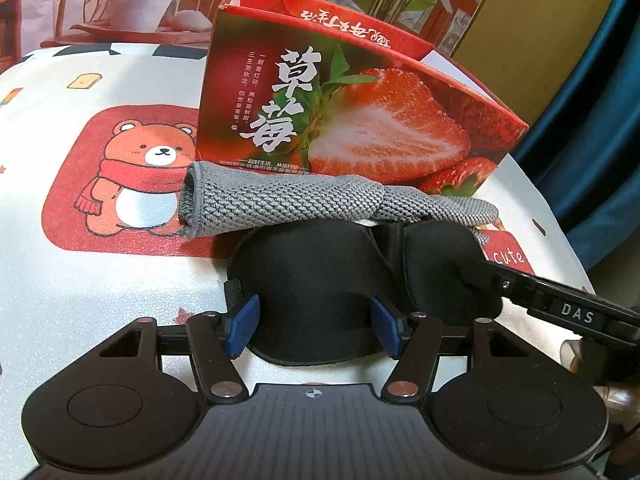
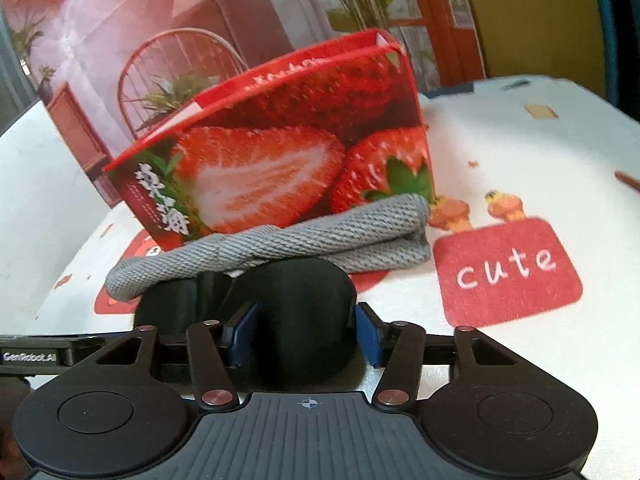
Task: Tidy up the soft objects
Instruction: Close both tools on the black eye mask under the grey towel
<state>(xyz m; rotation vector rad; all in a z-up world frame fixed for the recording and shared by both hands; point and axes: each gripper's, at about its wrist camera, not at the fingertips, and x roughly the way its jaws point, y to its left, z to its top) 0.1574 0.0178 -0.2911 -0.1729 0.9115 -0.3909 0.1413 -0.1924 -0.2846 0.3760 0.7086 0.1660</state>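
Note:
A black padded eye mask (image 1: 320,280) lies on the table in front of a red strawberry box (image 1: 360,112). A rolled grey knitted cloth (image 1: 304,204) lies between mask and box, against the box front. My left gripper (image 1: 316,326) is open, its blue pads on either side of the mask's left cup. My right gripper (image 2: 306,330) is open around the mask's other cup (image 2: 304,312); its finger shows in the left wrist view (image 1: 560,304). The grey cloth (image 2: 280,248) and the box (image 2: 288,152) also show in the right wrist view.
The table has a white cloth (image 1: 80,280) printed with a bear (image 1: 148,168) and a red "cute" patch (image 2: 508,268). A printed backdrop (image 2: 160,20) stands behind the box. A dark blue curtain (image 1: 592,120) hangs at the right.

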